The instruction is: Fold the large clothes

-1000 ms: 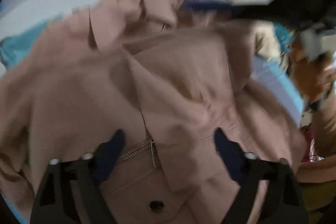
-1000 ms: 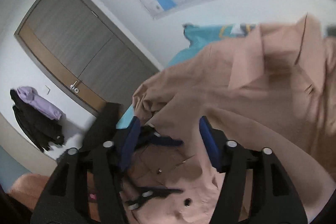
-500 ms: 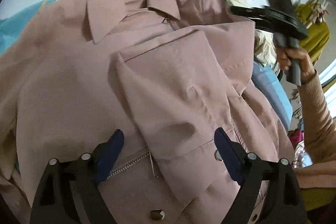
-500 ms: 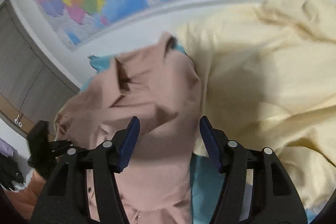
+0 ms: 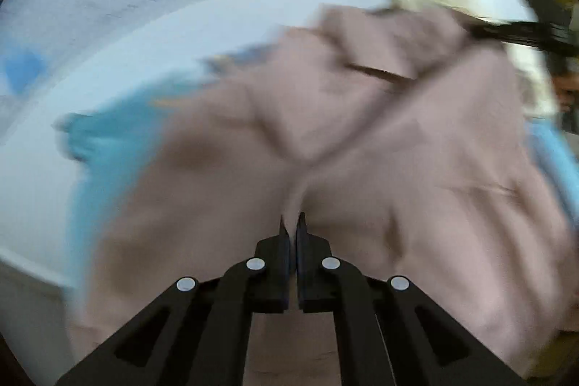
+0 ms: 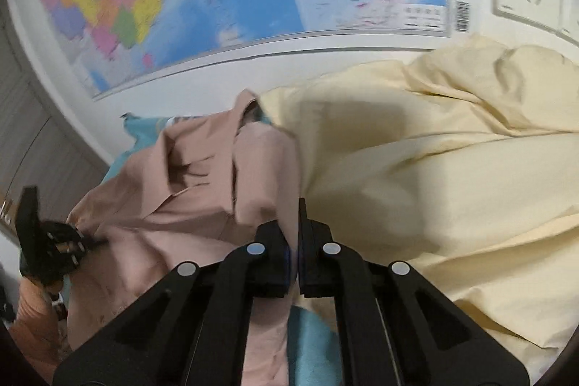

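Pink jacket (image 5: 362, 169), bunched and only partly folded beside the yellow quilt (image 6: 434, 169), with the left gripper (image 5: 293, 227) and right gripper (image 6: 293, 216) each pressed together on a pinch of its cloth; most folding seemingly remains.

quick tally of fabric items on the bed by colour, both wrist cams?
Pink: 1, the pink jacket, pinched by the left gripper and the right gripper.
Pale yellow: 1, the yellow duvet.
Teal: 1, the teal sheet underneath.
Total: 3
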